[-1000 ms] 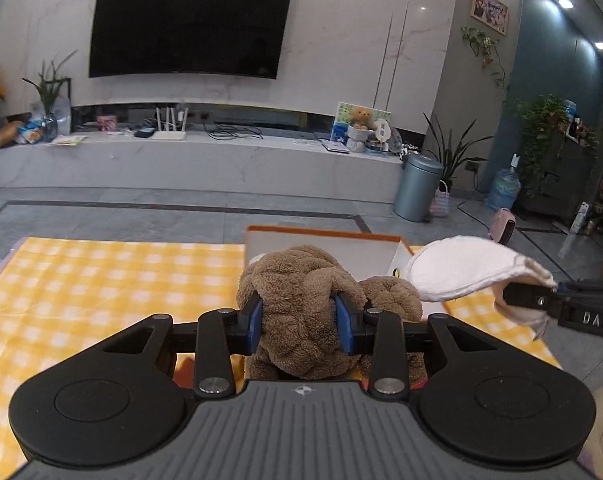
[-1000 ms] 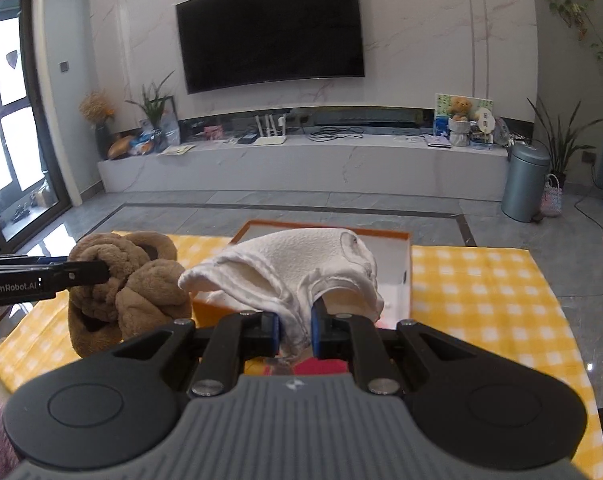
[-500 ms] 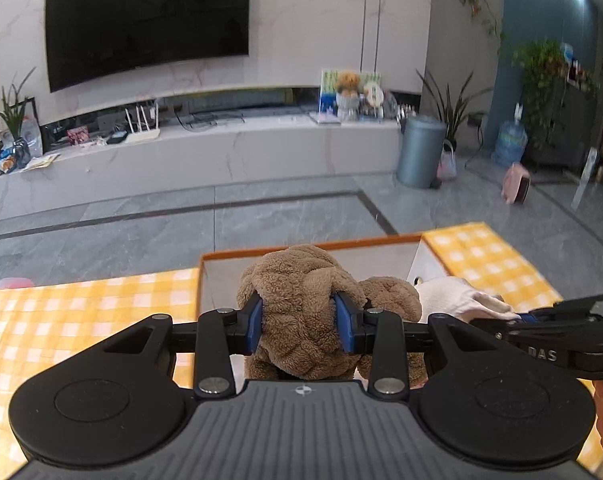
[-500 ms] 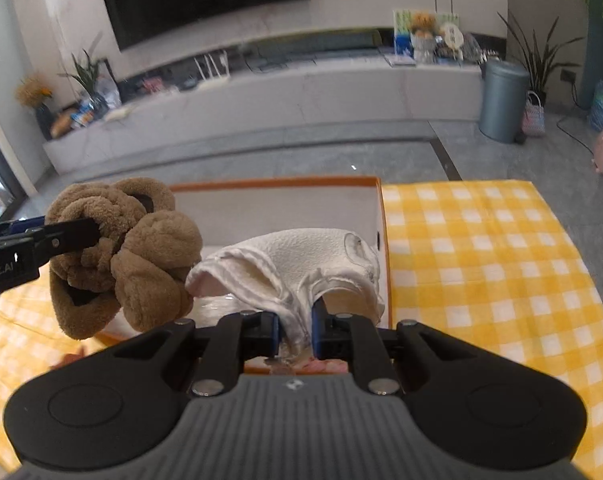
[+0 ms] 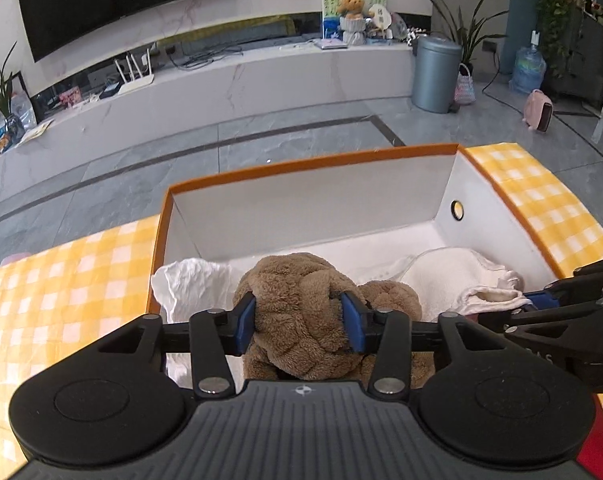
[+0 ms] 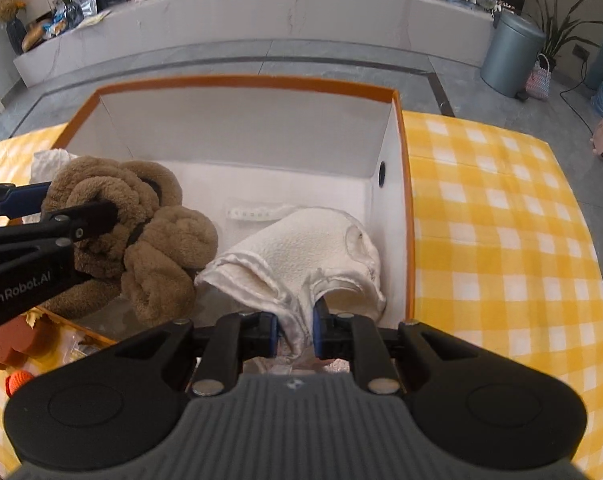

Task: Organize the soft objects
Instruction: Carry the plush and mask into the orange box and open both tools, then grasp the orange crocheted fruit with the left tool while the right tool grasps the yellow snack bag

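Note:
My left gripper (image 5: 298,322) is shut on a brown plush item (image 5: 301,312) and holds it over the left half of the orange-rimmed white box (image 5: 313,156). It also shows in the right wrist view (image 6: 141,236). My right gripper (image 6: 295,330) is shut on a white fleecy cloth (image 6: 313,256), held low inside the right half of the box (image 6: 245,82). The cloth shows in the left wrist view (image 5: 461,276). Crumpled white paper (image 5: 189,284) lies in the box's left corner.
The box stands on a yellow checked tablecloth (image 6: 501,220). Small items, an orange one (image 6: 17,380) and a brown block (image 6: 5,344), lie on the cloth near the box's front left corner. Beyond the table lies grey floor.
Both grippers have moved forward and down over the box, carrying the plush item and the white cloth from above the table into the box opening. Both stay shut.

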